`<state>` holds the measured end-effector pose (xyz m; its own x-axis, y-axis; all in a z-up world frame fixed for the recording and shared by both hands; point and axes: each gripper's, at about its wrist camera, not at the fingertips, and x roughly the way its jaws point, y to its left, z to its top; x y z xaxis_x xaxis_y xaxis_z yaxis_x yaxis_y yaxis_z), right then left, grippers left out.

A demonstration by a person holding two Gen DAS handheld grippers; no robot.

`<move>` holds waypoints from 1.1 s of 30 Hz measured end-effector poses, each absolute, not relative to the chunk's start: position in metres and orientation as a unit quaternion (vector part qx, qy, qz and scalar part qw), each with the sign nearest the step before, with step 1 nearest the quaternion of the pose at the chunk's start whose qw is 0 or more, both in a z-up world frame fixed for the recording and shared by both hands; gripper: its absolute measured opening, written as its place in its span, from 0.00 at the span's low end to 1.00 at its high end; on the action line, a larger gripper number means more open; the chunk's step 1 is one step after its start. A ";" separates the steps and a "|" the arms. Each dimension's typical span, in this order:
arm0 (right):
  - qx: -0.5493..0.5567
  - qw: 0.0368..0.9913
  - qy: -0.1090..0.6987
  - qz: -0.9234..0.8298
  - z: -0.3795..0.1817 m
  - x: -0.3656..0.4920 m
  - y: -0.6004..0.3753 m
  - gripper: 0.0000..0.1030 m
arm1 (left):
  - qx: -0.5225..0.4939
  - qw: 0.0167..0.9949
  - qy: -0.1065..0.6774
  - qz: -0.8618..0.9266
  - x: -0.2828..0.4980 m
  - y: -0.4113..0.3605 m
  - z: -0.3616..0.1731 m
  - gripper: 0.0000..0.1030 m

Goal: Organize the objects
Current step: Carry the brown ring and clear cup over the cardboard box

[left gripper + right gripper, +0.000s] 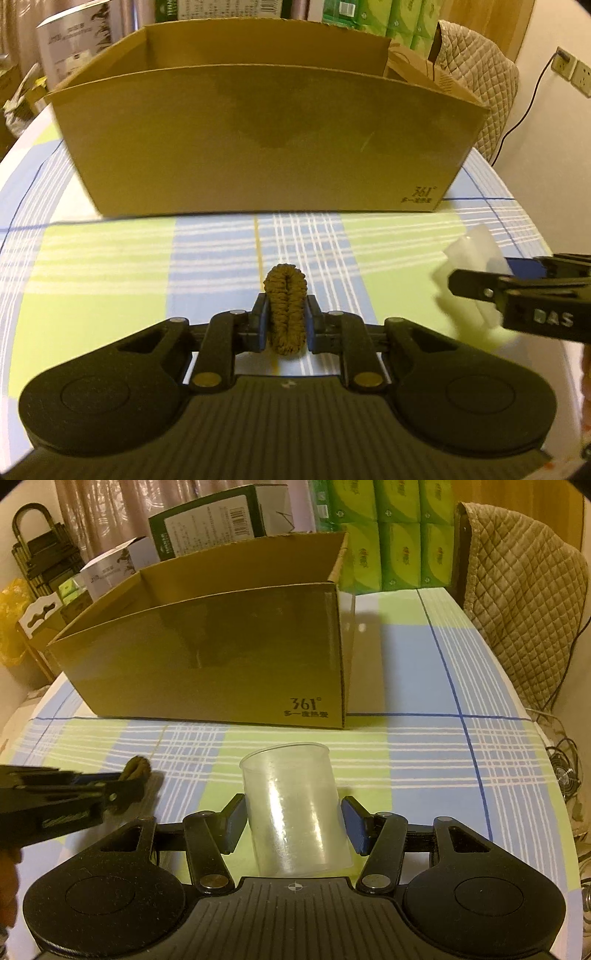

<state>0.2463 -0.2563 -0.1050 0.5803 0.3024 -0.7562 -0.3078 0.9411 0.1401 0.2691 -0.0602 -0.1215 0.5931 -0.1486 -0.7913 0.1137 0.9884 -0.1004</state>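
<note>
While left gripper (pixel 286 325) pinches brown hair tie (pixel 285 310) between pads, right gripper (pixel 293 821) brackets clear plastic cup (pixel 293 812), pads at cup sides (firm contact not certain). Both items low over checked tablecloth (pixel 110 251), just short of cardboard box (pixel 258 140). Advice: lift above near wall, then release inside; squeeze cup lightly, thin wall likely to buckle.

This looks like a lived-in home room. A table under a green, blue and white checked cloth (pixel 424 746) fills the middle; at 1 o'clock stand stacked green tissue packs (pixel 391 535), at 2 o'clock a chair with a beige quilted cover (pixel 524 602), and at 11 o'clock patterned pinkish curtains (pixel 110 513).
</note>
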 end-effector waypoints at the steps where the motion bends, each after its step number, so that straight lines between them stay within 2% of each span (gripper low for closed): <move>1: -0.005 0.890 0.423 0.172 -0.103 0.244 -0.255 0.51 | -0.022 0.892 0.446 -0.072 0.263 -0.059 -0.118 0.15; 12: 0.015 0.895 0.411 0.173 -0.073 0.186 -0.244 0.51 | -0.040 0.895 0.440 -0.063 0.208 -0.047 -0.074 0.15; 22: 0.025 0.906 0.385 0.174 -0.024 0.143 -0.239 0.51 | -0.057 0.906 0.414 -0.061 0.167 -0.035 -0.030 0.15; 33: -0.002 0.910 0.375 0.176 0.005 0.111 -0.233 0.51 | -0.070 0.915 0.391 -0.066 0.130 -0.027 0.004 0.15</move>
